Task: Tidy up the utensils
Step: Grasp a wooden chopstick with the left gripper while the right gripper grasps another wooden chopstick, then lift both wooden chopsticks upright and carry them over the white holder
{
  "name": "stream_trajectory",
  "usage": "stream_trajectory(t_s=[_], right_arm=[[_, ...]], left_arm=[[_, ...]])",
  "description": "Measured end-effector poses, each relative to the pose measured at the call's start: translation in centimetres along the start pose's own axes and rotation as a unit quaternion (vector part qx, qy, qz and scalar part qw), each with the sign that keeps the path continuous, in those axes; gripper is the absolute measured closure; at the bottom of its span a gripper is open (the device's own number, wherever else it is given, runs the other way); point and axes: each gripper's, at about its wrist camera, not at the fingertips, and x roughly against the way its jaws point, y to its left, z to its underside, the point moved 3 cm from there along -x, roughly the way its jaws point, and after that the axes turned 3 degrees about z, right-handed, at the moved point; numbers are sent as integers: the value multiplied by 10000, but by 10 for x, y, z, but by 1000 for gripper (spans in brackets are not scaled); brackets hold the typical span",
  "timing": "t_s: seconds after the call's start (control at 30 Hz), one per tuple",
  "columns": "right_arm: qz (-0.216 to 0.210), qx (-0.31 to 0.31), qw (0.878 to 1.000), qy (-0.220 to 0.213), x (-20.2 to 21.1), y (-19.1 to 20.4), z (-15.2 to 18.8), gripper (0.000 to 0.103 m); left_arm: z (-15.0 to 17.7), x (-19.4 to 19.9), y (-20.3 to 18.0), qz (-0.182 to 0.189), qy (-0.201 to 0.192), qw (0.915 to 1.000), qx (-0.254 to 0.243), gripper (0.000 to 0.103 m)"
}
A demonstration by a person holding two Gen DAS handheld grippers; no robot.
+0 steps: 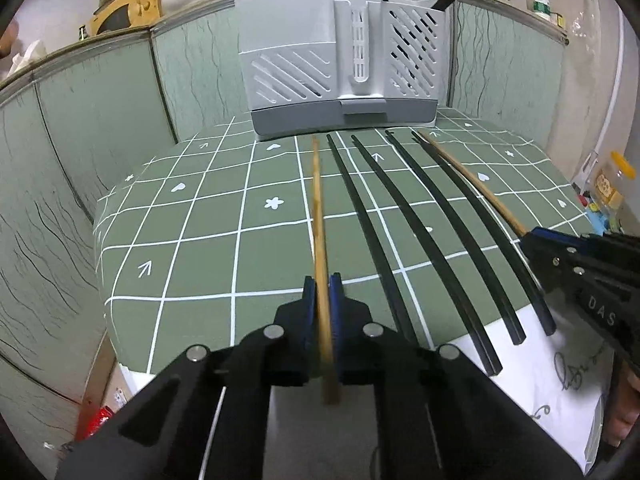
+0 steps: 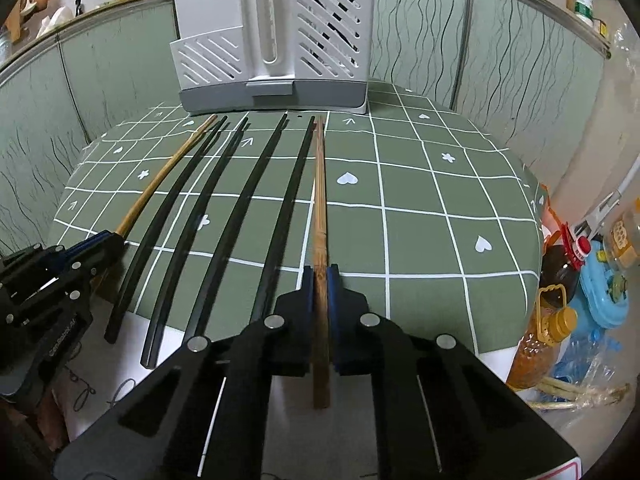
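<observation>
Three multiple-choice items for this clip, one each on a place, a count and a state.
1. Where is the grey holder?
A. at the far end of the table, beyond the chopstick tips
B. on the floor
C. under the left claw

2. How many black chopsticks lie on the cloth?
A. two
B. four
C. six

3. The left claw is
A. open
B. shut on a wooden chopstick
C. shut on a spoon

Key: A, it stands behind the row; B, four dark sticks show; B, both pads press the stick.

We see even, rather dim indoor light with soft shadows. Fisheye bends our edges, dark corners vignetted.
</observation>
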Motion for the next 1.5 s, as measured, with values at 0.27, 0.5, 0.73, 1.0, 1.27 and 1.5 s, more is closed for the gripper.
stream_trajectory(t_s=[0.27, 0.5, 0.73, 1.0, 1.27, 1.5], right_arm=[[-179, -107, 9998, 50, 6, -10, -3, 96], [-345, -211, 9992, -46, 25, -20, -15, 96], [-436, -373, 9980, -280, 45, -31, -30, 96], [-558, -458, 9954, -629, 71, -40, -48, 96], [-632, -503, 9928, -882, 91, -44, -62, 96], [-636, -502, 9912, -1044, 102, -46, -68, 96]], left_arm=[[-1, 6, 12, 215, -25, 9995, 248, 95], [-7, 23, 23, 434, -139, 9984, 349, 95], [-21, 44, 33, 631, -369, 9962, 478, 95], [-40, 63, 41, 774, -599, 9937, 551, 95], [-57, 81, 48, 847, -833, 9911, 601, 95], [-72, 97, 53, 784, -1031, 9900, 563, 95]])
